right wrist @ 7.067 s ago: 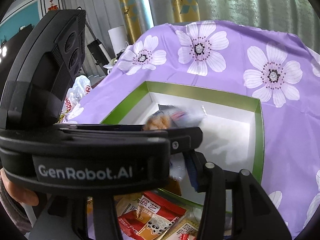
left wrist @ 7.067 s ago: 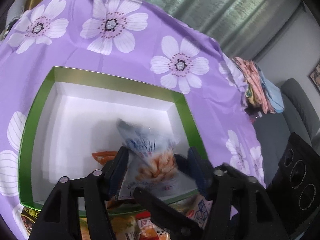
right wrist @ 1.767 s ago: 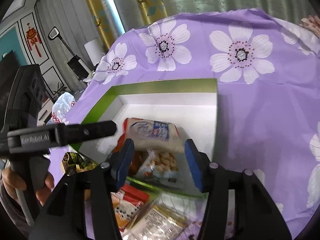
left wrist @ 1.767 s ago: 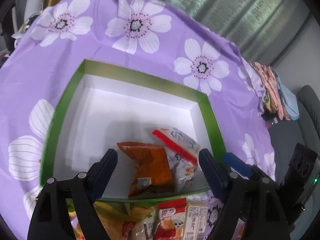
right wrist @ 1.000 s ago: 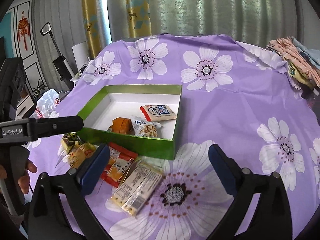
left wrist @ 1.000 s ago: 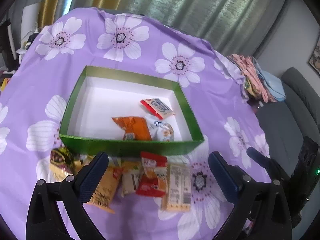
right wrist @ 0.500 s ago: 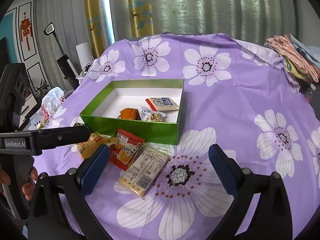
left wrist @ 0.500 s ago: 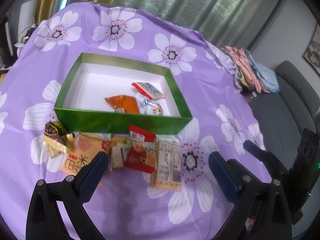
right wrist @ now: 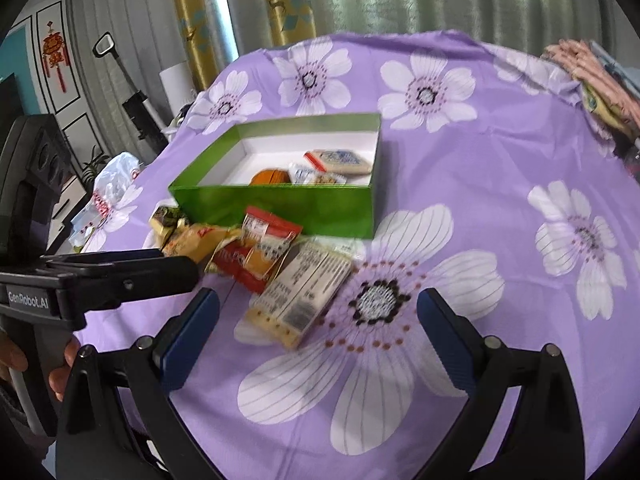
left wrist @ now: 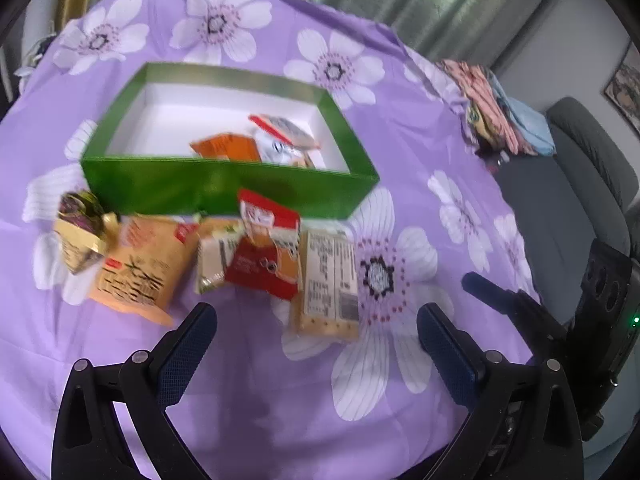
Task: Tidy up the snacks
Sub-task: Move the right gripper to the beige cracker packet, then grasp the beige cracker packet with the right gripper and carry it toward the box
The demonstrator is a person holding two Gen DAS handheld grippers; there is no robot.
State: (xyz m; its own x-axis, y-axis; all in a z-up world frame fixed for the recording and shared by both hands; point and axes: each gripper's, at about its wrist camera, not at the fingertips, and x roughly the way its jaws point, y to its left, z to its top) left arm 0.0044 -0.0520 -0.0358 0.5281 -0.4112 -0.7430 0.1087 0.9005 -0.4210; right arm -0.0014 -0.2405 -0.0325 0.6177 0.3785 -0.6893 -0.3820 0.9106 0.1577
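— What are your grippers doing?

— I am holding the left gripper (left wrist: 316, 330) and the right gripper (right wrist: 318, 320) above the purple flowered tablecloth (right wrist: 500, 184), jaws spread wide, gripping nothing.

— And the snacks?

— Three packets are lying inside the green box (left wrist: 224, 190). In front of it a red packet (left wrist: 266, 258), a cracker packet (left wrist: 328, 280) and an orange packet (left wrist: 140, 268) are sitting in a row.

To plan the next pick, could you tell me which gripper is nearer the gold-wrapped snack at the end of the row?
Left. The left gripper hovers just short of the gold-wrapped snack; the right gripper sits toward the row's other end, by the cracker pack.
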